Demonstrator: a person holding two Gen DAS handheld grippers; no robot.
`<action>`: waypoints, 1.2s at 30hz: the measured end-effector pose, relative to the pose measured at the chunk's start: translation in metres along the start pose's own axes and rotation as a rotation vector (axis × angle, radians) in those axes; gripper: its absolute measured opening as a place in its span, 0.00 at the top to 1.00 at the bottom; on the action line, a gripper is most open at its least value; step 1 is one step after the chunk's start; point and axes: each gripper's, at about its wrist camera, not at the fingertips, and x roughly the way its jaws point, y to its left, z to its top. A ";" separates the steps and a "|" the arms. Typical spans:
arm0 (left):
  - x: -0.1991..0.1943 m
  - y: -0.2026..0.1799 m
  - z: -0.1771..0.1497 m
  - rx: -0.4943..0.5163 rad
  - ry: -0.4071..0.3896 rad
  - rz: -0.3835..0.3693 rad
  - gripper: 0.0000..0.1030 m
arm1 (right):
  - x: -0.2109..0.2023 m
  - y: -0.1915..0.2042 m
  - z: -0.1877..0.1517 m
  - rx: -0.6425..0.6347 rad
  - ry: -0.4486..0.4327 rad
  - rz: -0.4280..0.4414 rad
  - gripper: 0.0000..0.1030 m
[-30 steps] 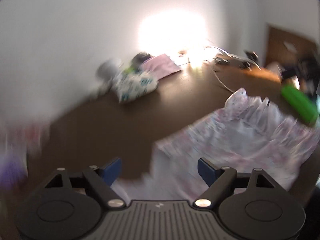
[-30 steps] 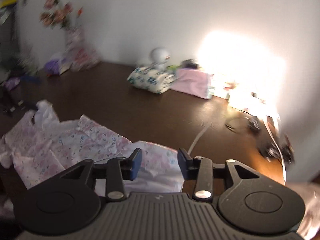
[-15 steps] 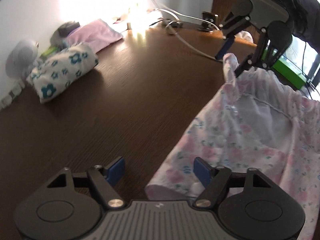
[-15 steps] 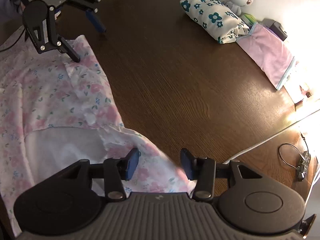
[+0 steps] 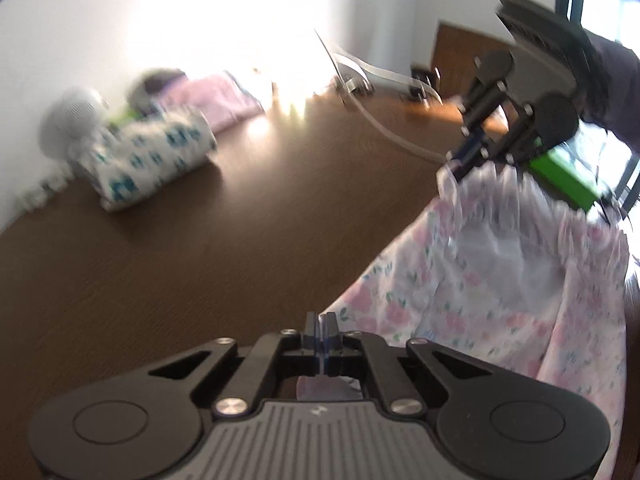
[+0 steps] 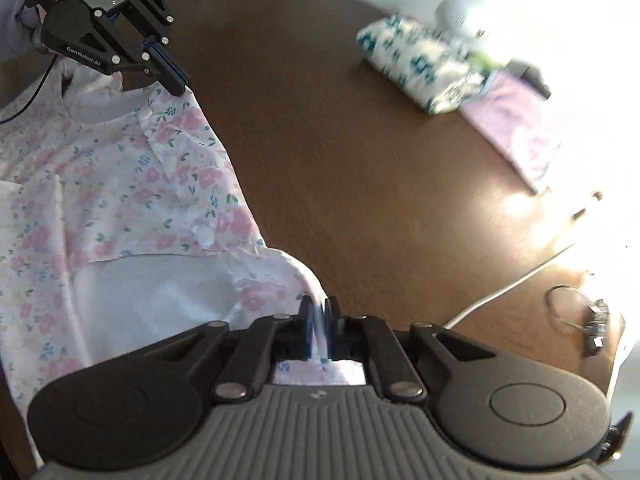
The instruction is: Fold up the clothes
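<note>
A pink-and-white floral garment [image 5: 500, 272] [image 6: 120, 184] hangs stretched over the dark wooden table [image 5: 200, 248] between both grippers. My left gripper [image 5: 320, 330] is shut on one edge, and a bit of cloth shows under its fingers. From the right wrist view the left gripper [image 6: 176, 86] pinches the garment's far corner. My right gripper [image 6: 319, 320] is shut on the near edge, with fabric bunched between its blue pads. The left wrist view shows the right gripper [image 5: 460, 160] gripping the gathered top edge at the upper right.
A folded white cloth with blue flowers [image 5: 156, 160] [image 6: 420, 68] and a folded pink cloth [image 5: 216, 100] [image 6: 520, 136] lie by the wall beside a round white device [image 5: 72, 120]. A white cable [image 6: 500, 292] crosses the table. A green box [image 5: 560, 176] sits behind the garment.
Both grippers were open half a second ago and have now shut on the garment's edges. The garment has come up off the table between them.
</note>
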 end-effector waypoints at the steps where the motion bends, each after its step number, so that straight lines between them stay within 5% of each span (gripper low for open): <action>1: -0.010 -0.004 0.002 0.002 -0.024 0.017 1.00 | -0.011 0.004 -0.003 -0.004 -0.023 -0.017 0.97; 6: -0.057 -0.063 -0.008 0.095 -0.095 0.080 1.00 | -0.060 0.049 -0.037 -0.122 -0.123 -0.098 0.97; 11: -0.071 -0.138 -0.057 0.147 -0.099 0.102 0.99 | -0.069 0.116 -0.089 -0.209 -0.063 -0.118 0.96; 15: -0.061 -0.165 -0.097 0.101 -0.045 0.146 0.91 | -0.073 0.146 -0.121 -0.248 -0.012 -0.146 0.89; 17: -0.065 -0.168 -0.101 0.081 -0.041 0.161 0.91 | -0.091 0.145 -0.122 -0.188 -0.089 -0.135 0.68; 19: -0.063 -0.171 -0.100 0.092 -0.037 0.173 0.75 | -0.100 0.141 -0.118 -0.154 -0.161 -0.177 0.51; 21: -0.052 -0.177 -0.091 0.148 -0.033 0.180 0.39 | -0.092 0.138 -0.112 -0.168 -0.172 -0.228 0.50; 22: -0.047 -0.180 -0.086 0.177 -0.031 0.184 0.35 | -0.083 0.134 -0.107 -0.176 -0.164 -0.234 0.51; 26: -0.025 -0.190 -0.068 0.290 -0.022 0.198 0.43 | -0.047 0.119 -0.096 -0.205 -0.096 -0.236 0.55; 27: -0.018 -0.187 -0.066 0.277 -0.008 0.196 0.53 | -0.039 0.115 -0.094 -0.211 -0.077 -0.239 0.55; 31: -0.013 -0.166 -0.068 0.144 -0.001 0.183 0.91 | -0.022 0.098 -0.086 -0.118 -0.055 -0.208 0.88; 32: -0.015 -0.164 -0.068 0.128 -0.005 0.195 0.94 | -0.024 0.094 -0.084 -0.086 -0.068 -0.209 0.95; 36: -0.027 -0.160 -0.071 0.097 -0.041 0.227 0.96 | -0.045 0.083 -0.079 0.005 -0.133 -0.208 0.95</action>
